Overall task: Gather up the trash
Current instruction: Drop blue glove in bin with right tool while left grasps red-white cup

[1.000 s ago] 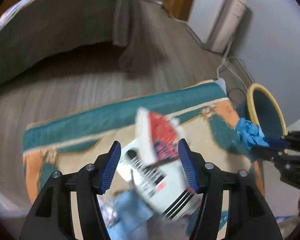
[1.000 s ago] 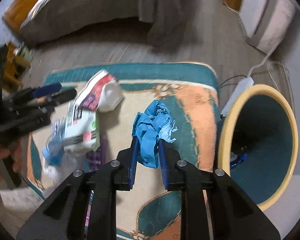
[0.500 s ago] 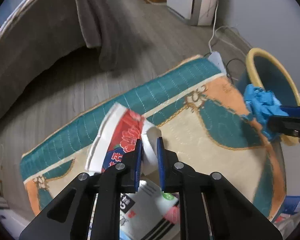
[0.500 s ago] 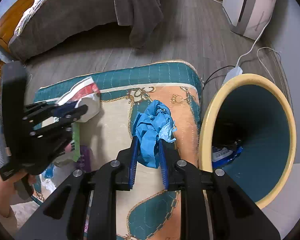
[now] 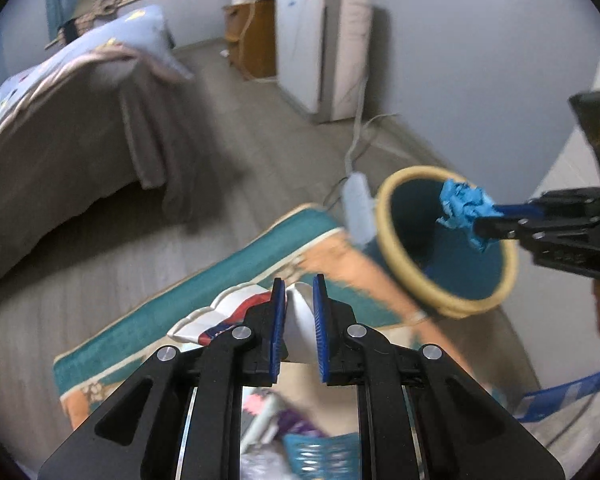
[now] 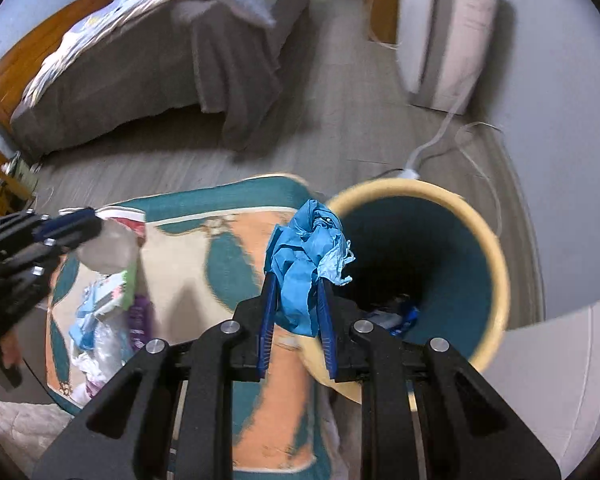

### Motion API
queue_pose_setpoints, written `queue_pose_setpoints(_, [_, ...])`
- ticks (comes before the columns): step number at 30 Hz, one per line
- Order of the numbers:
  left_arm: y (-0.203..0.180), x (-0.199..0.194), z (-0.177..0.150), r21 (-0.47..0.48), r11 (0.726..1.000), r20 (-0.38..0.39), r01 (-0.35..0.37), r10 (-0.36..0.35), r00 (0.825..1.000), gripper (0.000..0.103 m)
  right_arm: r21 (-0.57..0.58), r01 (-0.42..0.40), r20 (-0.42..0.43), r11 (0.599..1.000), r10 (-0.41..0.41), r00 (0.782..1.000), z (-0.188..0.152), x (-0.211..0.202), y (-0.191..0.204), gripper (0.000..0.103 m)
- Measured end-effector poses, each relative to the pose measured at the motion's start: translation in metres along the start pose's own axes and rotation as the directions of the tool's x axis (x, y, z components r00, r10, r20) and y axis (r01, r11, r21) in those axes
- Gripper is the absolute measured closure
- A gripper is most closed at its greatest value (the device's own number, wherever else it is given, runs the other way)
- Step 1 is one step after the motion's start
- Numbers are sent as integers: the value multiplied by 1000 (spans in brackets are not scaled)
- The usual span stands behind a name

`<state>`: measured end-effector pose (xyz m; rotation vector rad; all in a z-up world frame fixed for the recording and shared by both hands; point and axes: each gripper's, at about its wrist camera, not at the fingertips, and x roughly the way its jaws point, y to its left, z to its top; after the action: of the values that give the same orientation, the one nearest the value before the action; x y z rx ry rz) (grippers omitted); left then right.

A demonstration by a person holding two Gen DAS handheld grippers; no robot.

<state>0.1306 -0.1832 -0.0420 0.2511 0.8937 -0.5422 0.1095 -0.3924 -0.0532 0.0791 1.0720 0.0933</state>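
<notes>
Right wrist view: the right claw [image 6: 294,312] grips a crumpled blue wad [image 6: 306,256] between its narrow-set pads, the wad standing up just beside the near rim of the trash bin [image 6: 496,256], a yellow-rimmed bin with a teal inside. Some blue-and-white litter [image 6: 396,316] lies at the bin's bottom. The bin sits off the right edge of the rug [image 6: 236,248], a teal, orange and cream one on the grey floor.

Left wrist view, the left claw [image 5: 298,326] is pinched close on a white cup-like wrapper with a red and blue print [image 5: 236,314], held above the rug's far edge. From there the blue wad hangs over the bin's mouth.

Near the rug's left edge a heap of loose trash [image 6: 108,308] remains: pale blue scraps, a white-and-green packet, a purple wrapper. A white power strip [image 5: 358,204] and its cable lie on the floor behind the bin. A bed [image 6: 148,60] with a grey cover stands beyond the rug, and a white appliance [image 6: 444,24] against the far wall.
</notes>
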Motion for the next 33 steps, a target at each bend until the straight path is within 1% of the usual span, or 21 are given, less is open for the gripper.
queue_pose_setpoints(4, [-35,-9,10,53,996,30,70,-71,997,88,59,35,17,998,-36,999,-16,-11,-36,83])
queue_pose_setpoints(8, [-66,1,20,82,988,20,134,-136,990,88,123,56,11,991,-58,998,-32,-15,-72,83])
queue_pose_setpoints(13, [-106,22,29,139,975,-15,173,-172,985,88,184,54,16,981,-58,998,-45,-16,-95,83])
queue_pose_setpoints(17, [-125,43,40,150,968,-39,199,-196,980,88,205,55,5,977,-58,998,-49,-11,-107,83])
queue_pose_setpoints(19, [-128,52,47,150,965,-36,217,-214,976,88,202,68,-1,977,-69,998,-48,-8,-110,83])
queue_pose_setpoints(20, [-133,57,51,153,965,-34,215,-212,977,88,205,72,2,976,-74,997,-47,-6,-112,83])
queue_pose_setpoints(22, [-138,66,59,153,968,-25,201,-199,980,87,215,74,13,974,-78,997,-47,-5,-115,79])
queue_pose_setpoints(24, [-140,71,65,141,967,-24,212,-210,977,85,233,89,14,968,-95,995,-46,-2,-120,74])
queue_pose_setpoints(26, [-141,72,66,133,972,-18,193,-192,981,75,246,106,6,963,-111,994,-46,1,-124,60])
queue_pose_setpoints(27, [-138,72,67,129,972,-13,194,-194,981,63,248,109,5,962,-114,993,-47,1,-126,57])
queue_pose_setpoints(28, [-134,68,65,124,975,1,186,-188,982,49,246,113,7,962,-119,993,-47,1,-126,52])
queue_pose_setpoints(29, [-130,66,65,123,977,9,177,-179,984,42,244,119,8,962,-125,992,-47,1,-126,47])
queue_pose_setpoints(30, [-127,62,64,119,979,19,163,-167,986,29,241,124,9,962,-130,991,-47,0,-125,44])
queue_pose_setpoints(31, [-122,57,62,110,984,32,143,-147,989,16,242,125,11,962,-132,991,-47,-1,-124,38])
queue_pose_setpoints(32, [-115,50,60,97,988,44,116,-121,992,11,242,125,16,962,-133,991,-47,-4,-123,31])
queue_pose_setpoints(33, [-111,45,59,89,991,53,97,-102,993,9,241,127,21,962,-136,991,-47,-6,-122,27])
